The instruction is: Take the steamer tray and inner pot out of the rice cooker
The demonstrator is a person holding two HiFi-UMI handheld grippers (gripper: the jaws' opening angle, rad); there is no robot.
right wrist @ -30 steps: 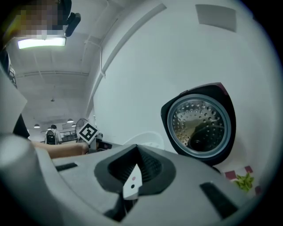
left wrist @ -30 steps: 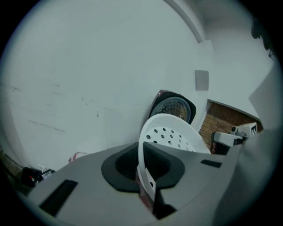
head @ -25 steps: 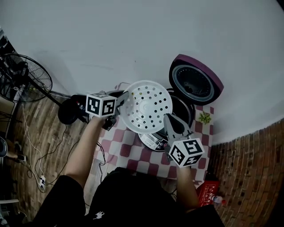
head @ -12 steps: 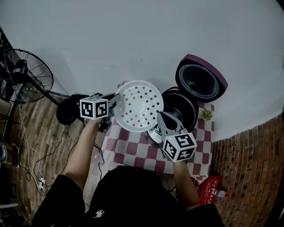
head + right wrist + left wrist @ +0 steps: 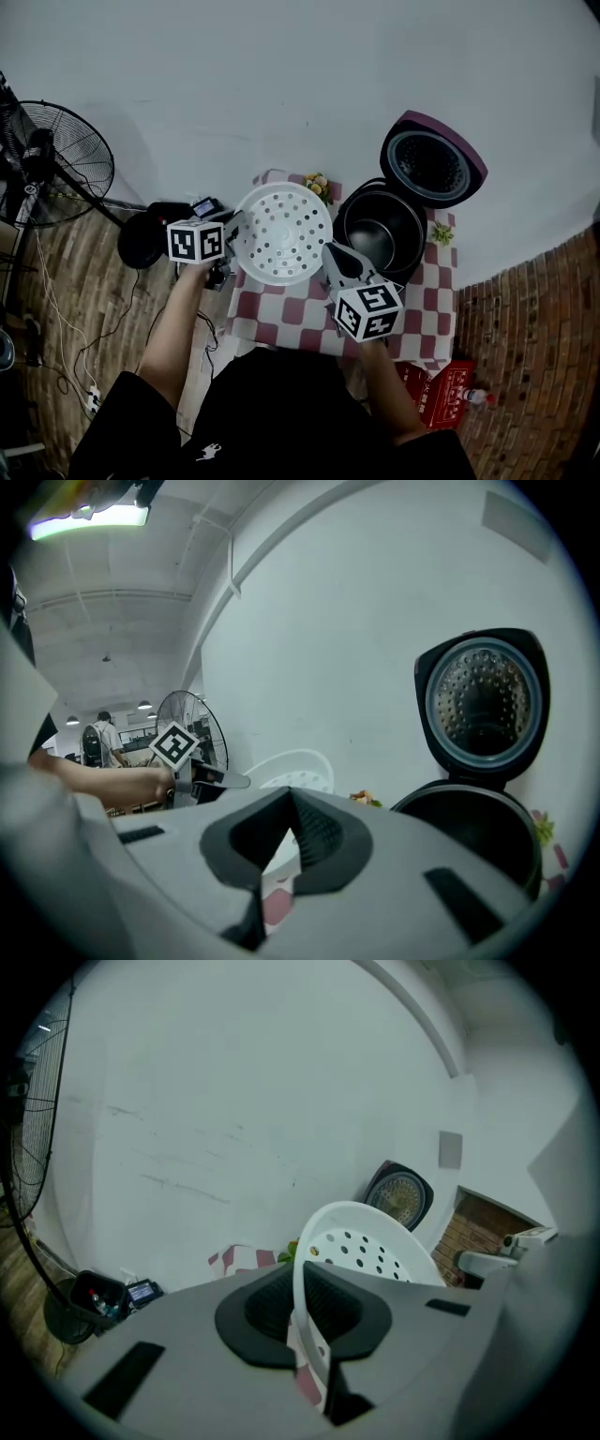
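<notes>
Where the left gripper [image 5: 305, 1307] clamps the steamer tray [image 5: 375, 1232], its rim disappears.

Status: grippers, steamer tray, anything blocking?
Left gripper, right gripper both shut on rim of white perforated plastic steamer tray, held over red-checked tablecloth. Dark inner pot still in open rice cooker. Small flowering plant close behind tray.

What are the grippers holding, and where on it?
The steamer tray, by its rim: left gripper on the left edge, right gripper on the lower right edge.
</notes>
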